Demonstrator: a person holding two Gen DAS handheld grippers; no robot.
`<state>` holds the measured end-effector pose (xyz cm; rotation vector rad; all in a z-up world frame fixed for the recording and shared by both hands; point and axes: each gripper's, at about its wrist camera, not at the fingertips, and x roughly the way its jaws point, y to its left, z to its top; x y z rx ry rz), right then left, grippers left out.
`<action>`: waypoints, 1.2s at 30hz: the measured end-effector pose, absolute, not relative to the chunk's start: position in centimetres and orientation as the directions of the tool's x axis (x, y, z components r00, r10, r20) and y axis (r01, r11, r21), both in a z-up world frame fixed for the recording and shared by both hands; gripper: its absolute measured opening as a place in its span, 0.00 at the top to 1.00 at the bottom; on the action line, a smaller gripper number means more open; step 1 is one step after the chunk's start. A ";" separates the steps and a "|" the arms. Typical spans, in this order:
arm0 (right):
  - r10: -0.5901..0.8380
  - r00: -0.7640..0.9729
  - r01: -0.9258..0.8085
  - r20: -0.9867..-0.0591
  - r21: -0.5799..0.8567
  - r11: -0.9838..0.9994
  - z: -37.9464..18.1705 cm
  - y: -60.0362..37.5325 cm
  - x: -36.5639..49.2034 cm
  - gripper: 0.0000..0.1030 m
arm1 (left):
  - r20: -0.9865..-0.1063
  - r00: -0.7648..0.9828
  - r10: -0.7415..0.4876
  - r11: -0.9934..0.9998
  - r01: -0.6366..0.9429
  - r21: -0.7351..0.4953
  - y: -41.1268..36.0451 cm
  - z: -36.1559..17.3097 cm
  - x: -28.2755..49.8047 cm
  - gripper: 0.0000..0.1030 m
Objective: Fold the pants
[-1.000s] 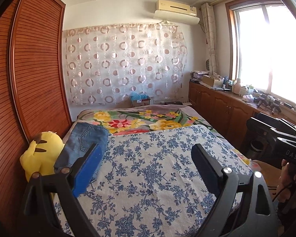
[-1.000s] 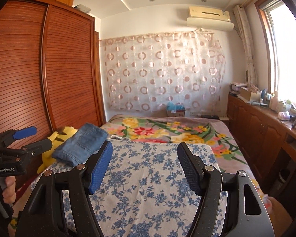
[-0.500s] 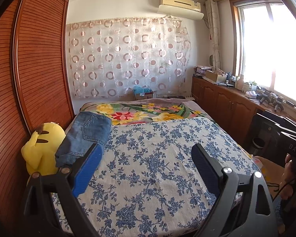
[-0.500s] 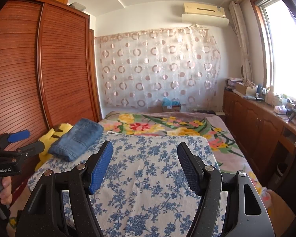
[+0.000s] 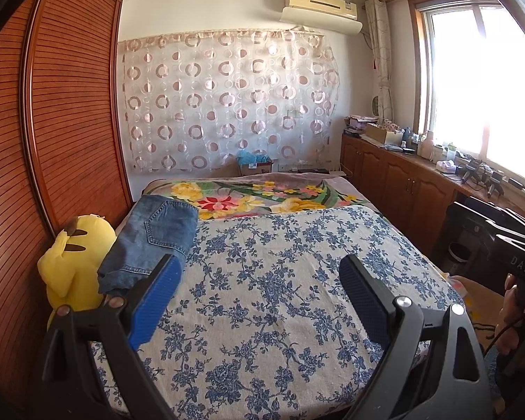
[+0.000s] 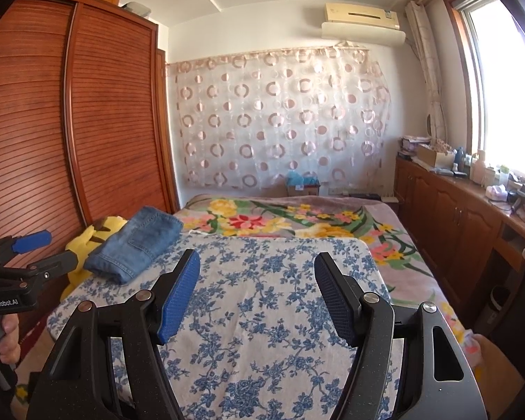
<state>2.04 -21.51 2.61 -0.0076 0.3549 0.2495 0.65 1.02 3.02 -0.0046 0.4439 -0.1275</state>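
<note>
Two grippers are seen: the left gripper (image 5: 259, 280) and the right gripper (image 6: 257, 274), each with two fingers. One pair of folded jeans (image 5: 154, 241) is counted on one bed (image 5: 280, 315). One yellow plush toy (image 5: 75, 262) is seen beside the jeans. Two covers are counted on the bed: one blue-flowered sheet (image 6: 273, 308) and one bright floral blanket (image 6: 297, 217). One wardrobe (image 6: 70, 122), one curtain (image 5: 227, 105), one air conditioner (image 5: 320, 3), one window (image 5: 479, 87) and one box (image 5: 255, 166) are seen. The small items on the counter (image 6: 472, 189) cannot be counted.
</note>
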 end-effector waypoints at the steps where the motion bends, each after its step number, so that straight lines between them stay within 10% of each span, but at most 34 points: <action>1: 0.239 0.908 -0.242 -0.344 0.035 0.970 2.6 -21.5 2.0 0.32 | -0.428 0.896 -0.123 0.992 0.121 -0.031 1.0 3.0 0.6 0.10; 36: 0.240 0.907 -0.243 -0.346 0.036 0.969 2.7 -21.6 2.1 0.32 | -0.426 0.896 -0.126 0.992 0.124 -0.032 0.9 3.1 0.5 0.10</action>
